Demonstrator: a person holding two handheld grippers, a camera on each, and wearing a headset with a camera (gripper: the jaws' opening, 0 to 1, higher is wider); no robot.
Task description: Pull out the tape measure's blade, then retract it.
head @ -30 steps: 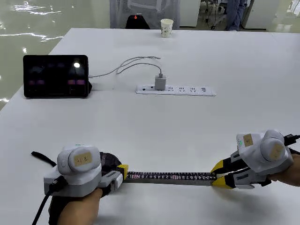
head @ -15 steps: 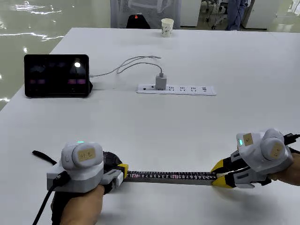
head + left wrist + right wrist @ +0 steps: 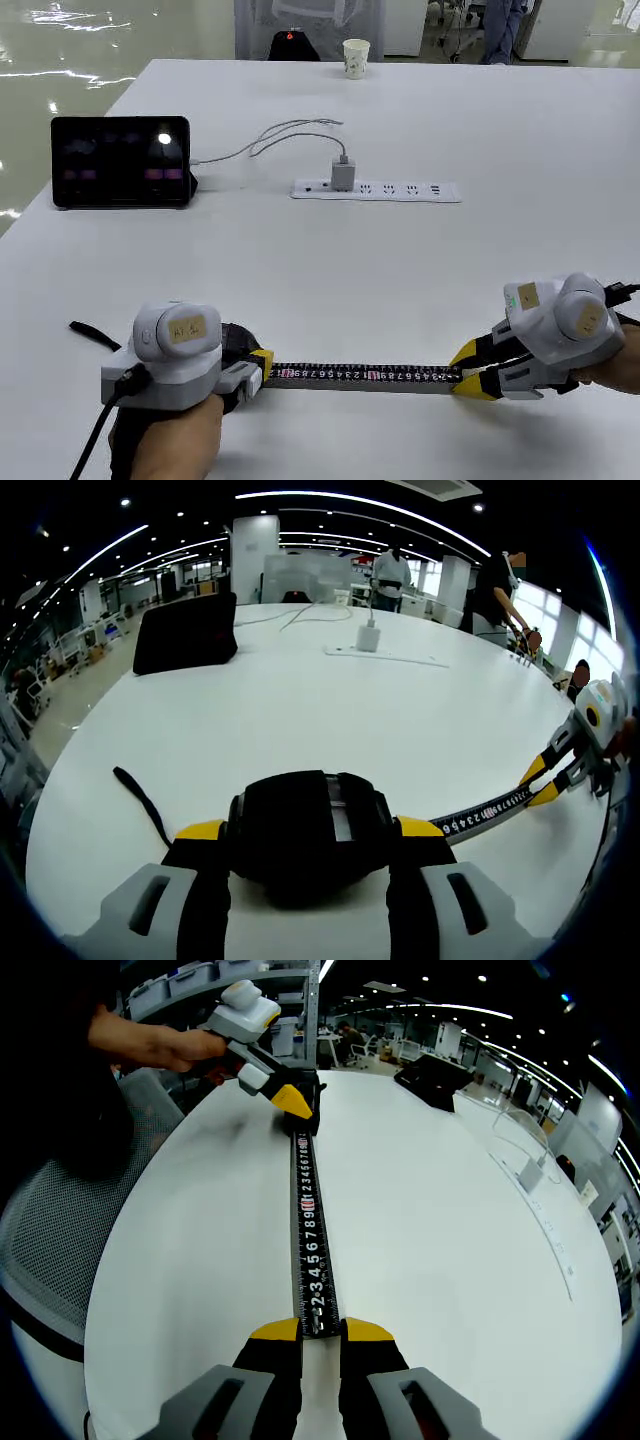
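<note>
Jaws of your left gripper (image 3: pixel 262 363) clench the tape measure's case (image 3: pixel 238 345) at the head view's lower left, your right gripper (image 3: pixel 466 372) pinching the blade (image 3: pixel 365 376) by its end lower right; the left gripper view shows a hard-looking, chunky case squeezed by its flanks at bottom centre; the right gripper view shows a thin, likely springy blade, best held at that end.

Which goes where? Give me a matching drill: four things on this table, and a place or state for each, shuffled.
1. tape measure case
2. blade
3. paper cup
4. tablet

a. pulled out, its tip pinched by the right gripper
b. at the far edge of the table
c. clamped in the left gripper
d. at the head view's left, screen dark

Pairs: 1-c, 2-a, 3-b, 4-d.
</note>
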